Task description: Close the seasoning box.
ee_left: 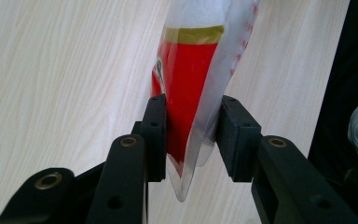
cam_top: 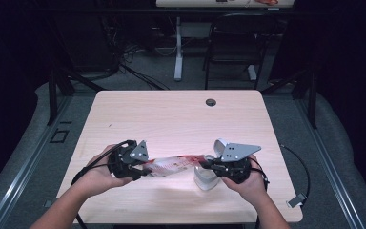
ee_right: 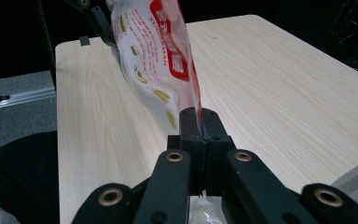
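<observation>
Black left tongs [ee_left: 189,135] pinch one end of a red-and-white plastic bag [ee_left: 191,79], jaws part-closed around it. Its far end is cut off there. Right tongs [ee_right: 200,126] clamp the other end tight, above the desk [cam_top: 171,114]. Beside them, a white bowl [cam_top: 205,180] is partly hidden.

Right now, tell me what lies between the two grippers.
In the high view, the red-and-white bag spans the stretch from the left gripper to the right gripper, each holding one end.
</observation>
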Demonstrator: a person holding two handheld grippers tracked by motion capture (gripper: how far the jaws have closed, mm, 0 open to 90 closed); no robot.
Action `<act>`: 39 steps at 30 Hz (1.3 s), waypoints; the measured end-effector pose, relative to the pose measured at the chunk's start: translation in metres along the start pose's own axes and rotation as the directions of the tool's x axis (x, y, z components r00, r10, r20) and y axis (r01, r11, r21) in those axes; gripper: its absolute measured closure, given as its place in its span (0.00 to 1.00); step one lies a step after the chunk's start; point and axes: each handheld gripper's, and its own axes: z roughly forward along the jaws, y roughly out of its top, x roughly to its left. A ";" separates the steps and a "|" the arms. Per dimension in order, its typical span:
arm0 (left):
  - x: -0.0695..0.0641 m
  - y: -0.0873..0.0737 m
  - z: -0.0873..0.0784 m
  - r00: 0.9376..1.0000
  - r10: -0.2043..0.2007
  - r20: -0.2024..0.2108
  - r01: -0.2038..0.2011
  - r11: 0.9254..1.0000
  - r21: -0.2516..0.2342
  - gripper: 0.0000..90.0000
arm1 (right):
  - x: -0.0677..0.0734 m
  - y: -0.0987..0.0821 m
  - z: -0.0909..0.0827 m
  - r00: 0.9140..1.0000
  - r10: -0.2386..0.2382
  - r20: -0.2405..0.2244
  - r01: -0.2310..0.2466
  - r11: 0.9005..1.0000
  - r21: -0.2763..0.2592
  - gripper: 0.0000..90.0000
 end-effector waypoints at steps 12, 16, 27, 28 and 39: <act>0.003 0.011 -0.005 1.000 0.028 -0.004 -0.028 0.999 0.033 0.74 | -0.003 -0.005 -0.002 1.000 0.019 0.006 -0.019 1.000 -0.008 1.00; 0.004 0.016 -0.008 0.999 0.044 -0.003 -0.044 0.998 0.052 0.74 | -0.002 -0.006 -0.003 1.000 0.010 0.009 -0.010 1.000 -0.008 1.00; 0.005 0.026 -0.013 0.998 0.063 -0.005 -0.062 0.995 0.081 0.75 | -0.001 -0.007 -0.004 1.000 -0.004 0.030 0.004 1.000 0.004 1.00; 0.005 0.026 -0.014 0.998 0.065 -0.006 -0.064 0.995 0.082 0.75 | -0.001 -0.007 -0.005 0.999 -0.004 0.032 0.004 1.000 0.006 1.00; 0.007 0.040 -0.023 0.995 0.102 -0.004 -0.101 0.988 0.116 0.76 | -0.002 -0.010 -0.007 0.999 -0.009 0.043 0.008 1.000 0.013 1.00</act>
